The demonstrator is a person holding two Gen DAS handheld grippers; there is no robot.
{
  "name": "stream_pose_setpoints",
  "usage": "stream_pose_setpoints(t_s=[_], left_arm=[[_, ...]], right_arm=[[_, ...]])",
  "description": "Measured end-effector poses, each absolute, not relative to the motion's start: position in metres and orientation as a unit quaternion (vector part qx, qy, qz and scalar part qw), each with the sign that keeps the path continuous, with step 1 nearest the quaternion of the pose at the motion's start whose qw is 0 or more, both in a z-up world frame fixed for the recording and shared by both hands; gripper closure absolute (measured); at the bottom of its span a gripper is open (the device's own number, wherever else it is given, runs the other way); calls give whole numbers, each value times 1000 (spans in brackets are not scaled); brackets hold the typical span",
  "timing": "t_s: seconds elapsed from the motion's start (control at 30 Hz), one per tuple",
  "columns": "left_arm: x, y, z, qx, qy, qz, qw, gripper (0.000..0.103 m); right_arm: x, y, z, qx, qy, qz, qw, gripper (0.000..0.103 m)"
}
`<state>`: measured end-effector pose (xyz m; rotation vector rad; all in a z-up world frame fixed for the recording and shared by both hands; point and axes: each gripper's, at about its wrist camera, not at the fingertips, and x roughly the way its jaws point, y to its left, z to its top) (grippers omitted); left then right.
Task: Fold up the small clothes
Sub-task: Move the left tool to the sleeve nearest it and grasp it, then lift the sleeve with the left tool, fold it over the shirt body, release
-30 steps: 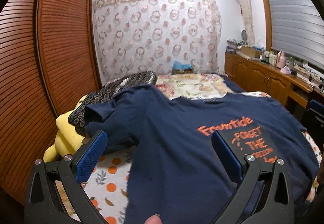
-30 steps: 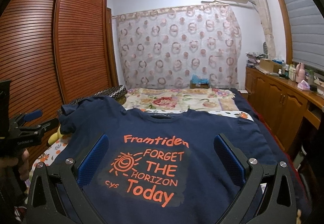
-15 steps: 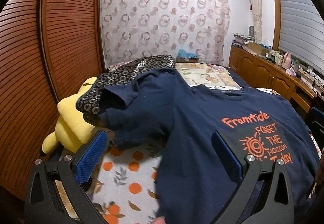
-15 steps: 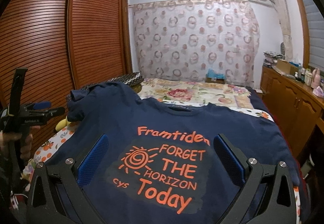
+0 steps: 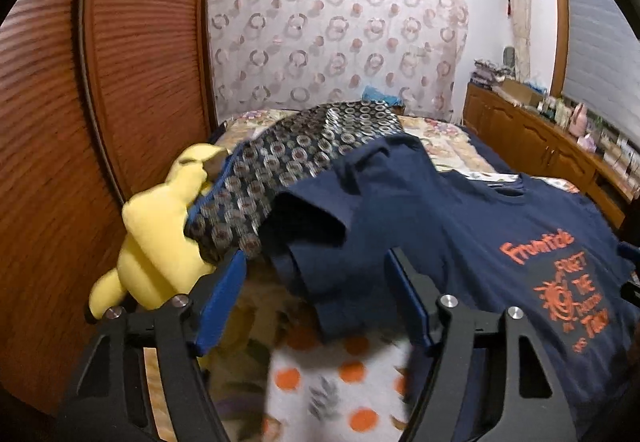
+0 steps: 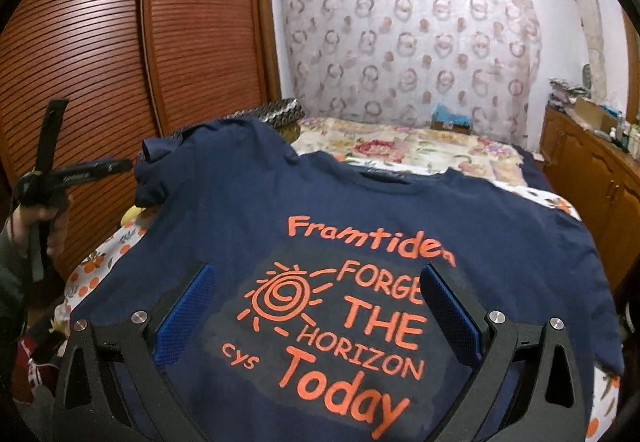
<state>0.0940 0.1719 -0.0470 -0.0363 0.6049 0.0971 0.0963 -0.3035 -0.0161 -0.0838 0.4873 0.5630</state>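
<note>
A navy T-shirt [image 6: 240, 210] with an orange print lies face up on the bed, also seen in the left wrist view [image 5: 460, 226]. Its left sleeve [image 5: 320, 242] is rumpled against a dark patterned cloth. My left gripper [image 5: 316, 298] hovers at that sleeve with its jaws closing. The sleeve's lower edge lies between the blue pads [image 5: 222, 302], which do not press on it. In the right wrist view a hand holds the left gripper [image 6: 80, 174] beside the sleeve [image 6: 156, 178]. My right gripper [image 6: 318, 314] stands open over the print, holding nothing.
A yellow plush toy [image 5: 160, 242] and the dark ring-patterned cloth [image 5: 288, 166] lie at the bed's left edge, close to the louvred wardrobe doors [image 5: 60, 162]. A white bedspread with orange dots [image 5: 340, 382] shows under the shirt. A wooden cabinet [image 5: 540, 150] runs along the right wall.
My left gripper has swung left from the shirt's body to the sleeve, and its jaws have narrowed. The right gripper has drifted slightly, still open over the print.
</note>
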Motion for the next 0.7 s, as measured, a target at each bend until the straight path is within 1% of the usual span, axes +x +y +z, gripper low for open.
stream_pose_setpoints(t_s=[0.23,0.3,0.33,0.37,0.43,0.47,0.5,0.53,0.57,0.7], left_arm=[[142,191,-48,-5,327,41,944,31],[148,189,-47,-4,332,20,943,42],[148,189,-46,-4,335,13,942,53],[150,189,-46,-3,338,11,941,58],[153,189,-44,-4,346,2,938,64],[154,189,-44,-4,347,-2,938,72],[155,189,-44,-4,350,-6,937,86],[156,189,-44,-3,354,-8,935,94],[156,189,-43,-2,355,-7,935,99],[151,177,-26,-7,338,-21,941,100]], right_arm=[[118,-291,-7,-61,246,293,922,2],[117,-289,-8,-60,242,296,922,2],[117,-290,-7,-60,242,298,921,2],[117,-290,-8,-61,241,299,921,2],[116,-291,-11,-61,241,300,921,2],[115,-291,-13,-61,240,300,921,2],[115,-291,-16,-60,240,301,921,2],[114,-290,-17,-59,241,301,921,2],[114,-290,-18,-59,241,301,921,2],[116,-289,-18,-57,243,299,921,2]])
